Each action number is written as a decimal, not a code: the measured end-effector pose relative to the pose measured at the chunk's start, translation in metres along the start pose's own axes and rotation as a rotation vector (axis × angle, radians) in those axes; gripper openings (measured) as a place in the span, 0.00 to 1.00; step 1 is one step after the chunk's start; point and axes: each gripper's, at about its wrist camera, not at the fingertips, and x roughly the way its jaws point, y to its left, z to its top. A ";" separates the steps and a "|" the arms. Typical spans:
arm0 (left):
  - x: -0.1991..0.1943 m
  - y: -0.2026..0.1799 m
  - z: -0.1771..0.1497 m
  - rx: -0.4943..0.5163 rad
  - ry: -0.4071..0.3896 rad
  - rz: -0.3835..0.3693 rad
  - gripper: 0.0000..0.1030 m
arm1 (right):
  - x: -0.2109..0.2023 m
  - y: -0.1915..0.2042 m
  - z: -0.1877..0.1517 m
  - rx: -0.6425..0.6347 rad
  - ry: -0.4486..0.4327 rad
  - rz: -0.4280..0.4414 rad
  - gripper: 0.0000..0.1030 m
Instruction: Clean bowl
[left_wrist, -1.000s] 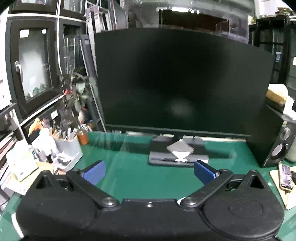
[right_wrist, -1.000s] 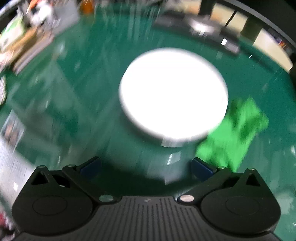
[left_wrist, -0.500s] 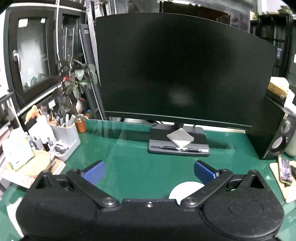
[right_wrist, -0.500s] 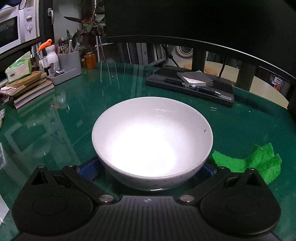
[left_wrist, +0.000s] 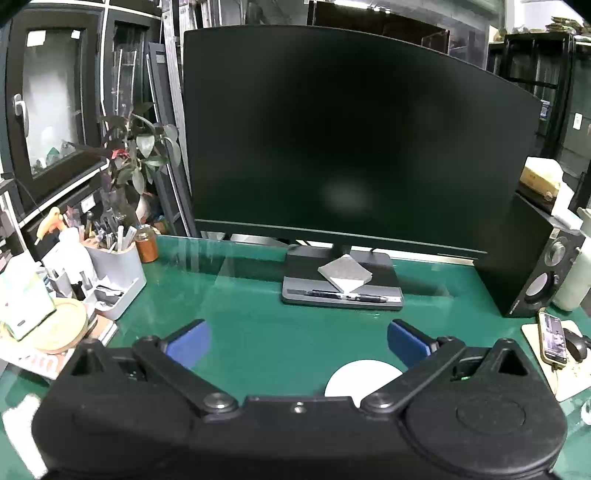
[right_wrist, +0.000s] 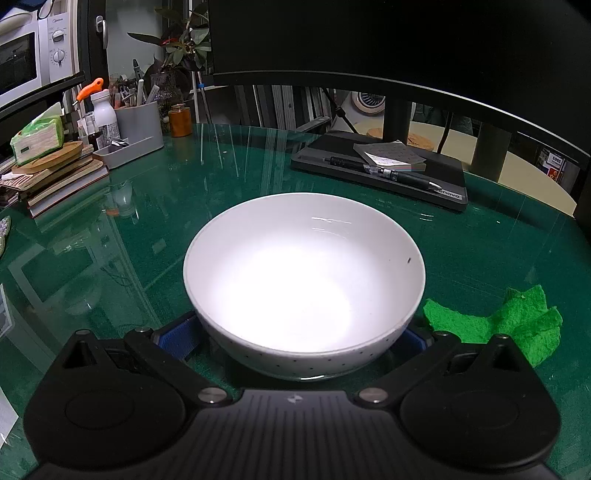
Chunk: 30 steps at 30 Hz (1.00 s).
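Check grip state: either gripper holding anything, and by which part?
Left gripper is open and empty. Right gripper straddles the white bowl low on its outer wall, a blue pad each side; whether they actually clamp it cannot be told.

White black-speckled bowl (right_wrist: 303, 280), green sponge (right_wrist: 517, 325)

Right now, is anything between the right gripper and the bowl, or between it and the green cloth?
Nothing visible. The right gripper already straddles the bowl, jaws open. The green cloth lies beside the bowl on bare glass table.
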 end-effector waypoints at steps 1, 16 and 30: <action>0.000 0.000 0.000 0.001 -0.001 -0.002 0.99 | -0.001 0.000 0.000 0.000 0.000 0.000 1.00; 0.004 0.017 0.004 -0.072 -0.012 -0.020 1.00 | 0.001 0.000 0.000 0.000 0.000 0.000 1.00; 0.019 0.018 0.003 -0.119 0.018 -0.021 1.00 | 0.001 -0.001 0.000 0.000 0.000 0.000 1.00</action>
